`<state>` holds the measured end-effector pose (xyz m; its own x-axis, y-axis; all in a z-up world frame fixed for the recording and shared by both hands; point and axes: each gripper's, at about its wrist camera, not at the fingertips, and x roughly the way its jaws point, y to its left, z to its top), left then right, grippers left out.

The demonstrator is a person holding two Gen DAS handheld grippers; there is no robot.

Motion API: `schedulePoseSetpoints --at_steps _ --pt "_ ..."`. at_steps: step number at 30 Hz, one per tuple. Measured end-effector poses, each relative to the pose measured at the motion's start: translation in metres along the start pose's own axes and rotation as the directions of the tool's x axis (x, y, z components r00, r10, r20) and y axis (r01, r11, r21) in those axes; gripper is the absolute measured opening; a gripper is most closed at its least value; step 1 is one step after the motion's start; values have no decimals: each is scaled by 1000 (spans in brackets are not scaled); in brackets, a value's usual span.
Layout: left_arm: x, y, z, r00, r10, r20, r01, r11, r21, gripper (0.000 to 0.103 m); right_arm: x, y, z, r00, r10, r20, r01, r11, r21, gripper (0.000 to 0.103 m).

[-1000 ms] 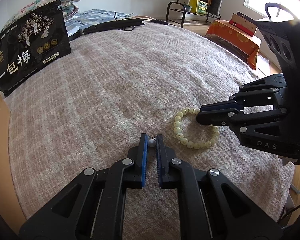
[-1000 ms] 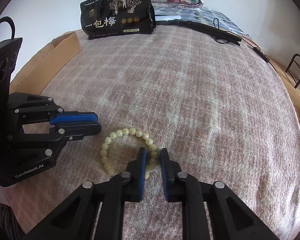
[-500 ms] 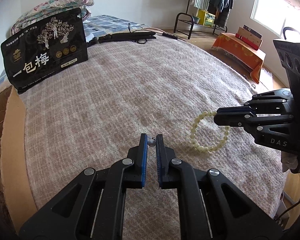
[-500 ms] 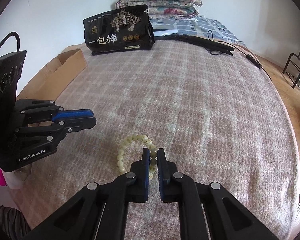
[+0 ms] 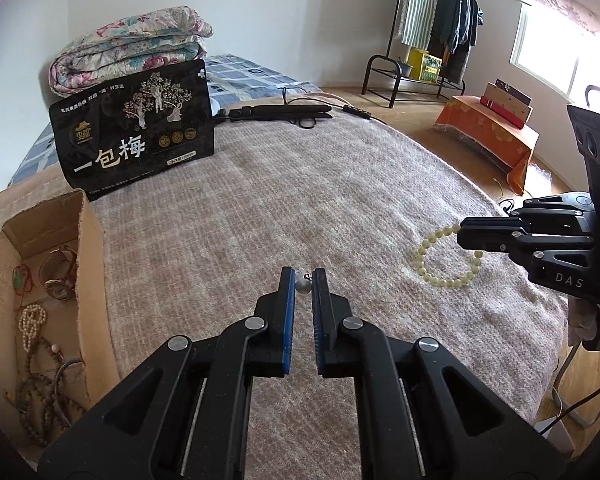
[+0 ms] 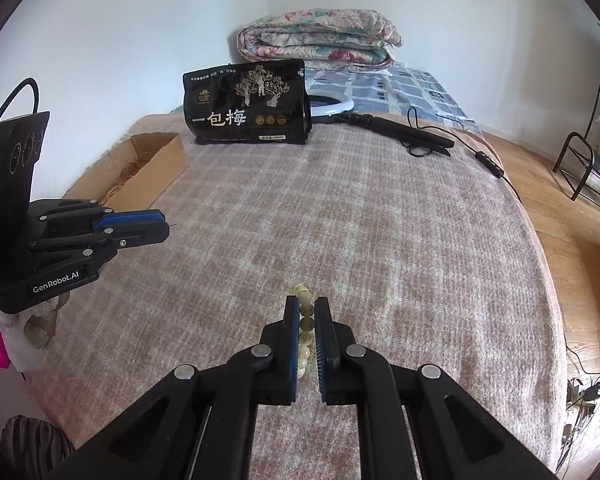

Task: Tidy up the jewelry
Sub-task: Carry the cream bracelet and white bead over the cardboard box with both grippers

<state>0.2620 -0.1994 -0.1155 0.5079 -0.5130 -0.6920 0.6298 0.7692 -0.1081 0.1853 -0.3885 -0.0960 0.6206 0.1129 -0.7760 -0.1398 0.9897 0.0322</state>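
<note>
My left gripper [image 5: 303,280] is shut on a small grey pearl pendant [image 5: 302,285] and holds it above the blanket [image 5: 300,200]. It also shows in the right wrist view [image 6: 162,226]. My right gripper [image 6: 306,307] is shut on a pale yellow bead bracelet [image 6: 305,320], lifted off the blanket and hanging edge-on between the fingers. In the left wrist view the bracelet [image 5: 440,276] hangs as a ring from the right gripper [image 5: 466,236]. A cardboard box [image 5: 90,264] at the left holds several bracelets and necklaces [image 5: 32,322]; it also shows in the right wrist view [image 6: 156,168].
A black snack bag [image 5: 134,130] stands at the back of the blanket, a folded quilt [image 5: 128,50] behind it. A black folded tripod with cable [image 5: 284,112] lies at the far edge. Beyond the bed are wooden floor, an orange-draped stand [image 5: 488,136] and a clothes rack [image 5: 432,28].
The right gripper closed on the bead bracelet and lifted it off the blanket. The left gripper rose and drew back with the pendant, bringing the cardboard box into view.
</note>
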Motion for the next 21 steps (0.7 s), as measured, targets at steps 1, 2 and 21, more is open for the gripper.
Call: schedulePoseSetpoints --at_steps 1,2,21 --pt "-4 2 0 1000 4 5 -4 1000 -2 6 -2 2 2 1000 -1 4 1 1000 -3 5" --pt "-8 3 1 1000 8 10 -8 1000 -5 6 -5 4 3 1000 -2 9 2 1000 -6 5" --pt "-85 103 0 983 155 100 -141 981 -136 6 -23 76 48 994 61 90 -52 994 -93 5"
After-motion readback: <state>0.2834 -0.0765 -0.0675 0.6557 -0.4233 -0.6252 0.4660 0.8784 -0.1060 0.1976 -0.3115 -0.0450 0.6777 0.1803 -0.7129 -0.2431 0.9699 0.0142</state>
